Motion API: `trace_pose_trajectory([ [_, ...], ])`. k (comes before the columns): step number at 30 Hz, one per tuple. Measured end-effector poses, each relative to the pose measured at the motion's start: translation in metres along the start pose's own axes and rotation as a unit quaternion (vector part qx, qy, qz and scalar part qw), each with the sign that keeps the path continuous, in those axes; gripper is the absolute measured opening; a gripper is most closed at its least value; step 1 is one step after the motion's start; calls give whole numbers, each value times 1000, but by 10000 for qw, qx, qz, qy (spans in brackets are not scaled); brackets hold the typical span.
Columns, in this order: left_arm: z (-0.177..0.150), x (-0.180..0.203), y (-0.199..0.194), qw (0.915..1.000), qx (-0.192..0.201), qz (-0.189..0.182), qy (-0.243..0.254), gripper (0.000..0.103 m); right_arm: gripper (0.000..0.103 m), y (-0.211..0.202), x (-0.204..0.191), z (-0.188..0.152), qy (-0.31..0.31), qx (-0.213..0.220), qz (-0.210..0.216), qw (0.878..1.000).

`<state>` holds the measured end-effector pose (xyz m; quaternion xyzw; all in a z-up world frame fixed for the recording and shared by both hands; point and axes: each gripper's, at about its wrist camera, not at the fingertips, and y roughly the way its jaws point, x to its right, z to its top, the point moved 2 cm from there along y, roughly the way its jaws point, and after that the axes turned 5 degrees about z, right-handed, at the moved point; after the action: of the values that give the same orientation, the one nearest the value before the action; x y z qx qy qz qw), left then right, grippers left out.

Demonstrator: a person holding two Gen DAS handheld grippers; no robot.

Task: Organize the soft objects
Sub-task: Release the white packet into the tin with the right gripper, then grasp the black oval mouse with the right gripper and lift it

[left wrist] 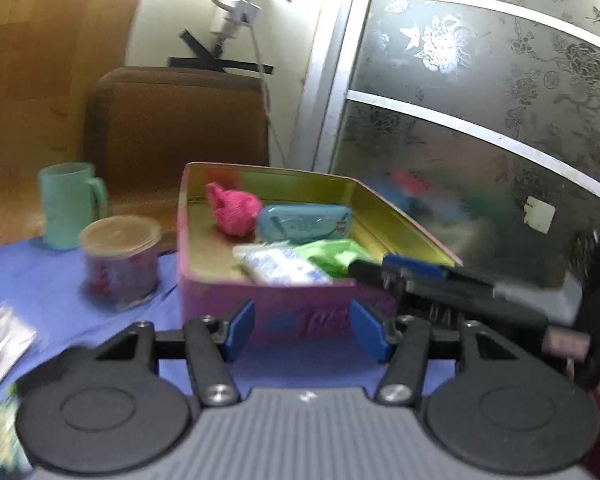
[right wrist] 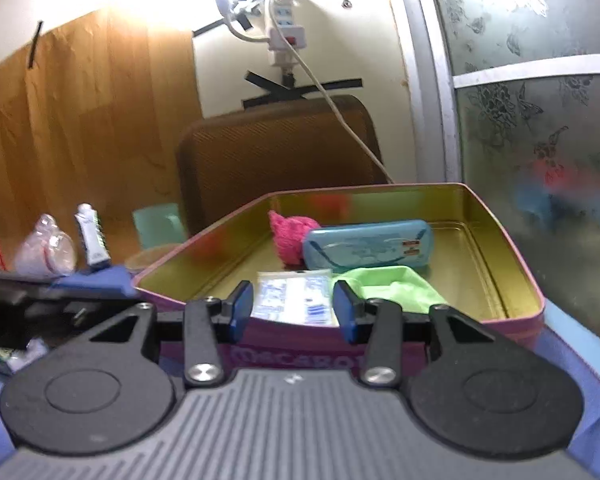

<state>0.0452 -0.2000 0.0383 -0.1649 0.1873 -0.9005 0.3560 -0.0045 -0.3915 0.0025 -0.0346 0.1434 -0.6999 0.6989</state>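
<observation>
Blue cloth table [left wrist: 100, 304], glossy rectangular tin [right wrist: 500, 216] (gold-lined), fuzzy pink bundle [left wrist: 232, 208]

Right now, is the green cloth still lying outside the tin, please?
No, the green cloth lies inside the tin, beside the white packet.

Pink tin [right wrist: 520, 276], gold inside; pink cloth [right wrist: 290, 236]; green cloth [right wrist: 392, 286]; blue tablecloth [left wrist: 60, 288].
</observation>
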Motion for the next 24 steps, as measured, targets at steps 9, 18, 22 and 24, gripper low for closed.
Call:
trace_pose_trajectory([
  [9, -67, -68, -52, 9945, -410, 656, -702, 55, 53, 8, -69, -12, -316, -406, 999, 9937],
  [18, -86, -131, -74, 9755, -110, 598, -2116, 54, 53, 82, -131, -18, -950, -1429, 2027, 9641],
  [22, -89, -143, -77, 9652, 64, 678, -2524, 54, 54, 114, -151, -21, -1404, -1691, 2218, 9500],
  [24, -91, -145, -78, 9635, 110, 747, -2568, 54, 57, 121, -155, -21, -1523, -1729, 2275, 9461],
])
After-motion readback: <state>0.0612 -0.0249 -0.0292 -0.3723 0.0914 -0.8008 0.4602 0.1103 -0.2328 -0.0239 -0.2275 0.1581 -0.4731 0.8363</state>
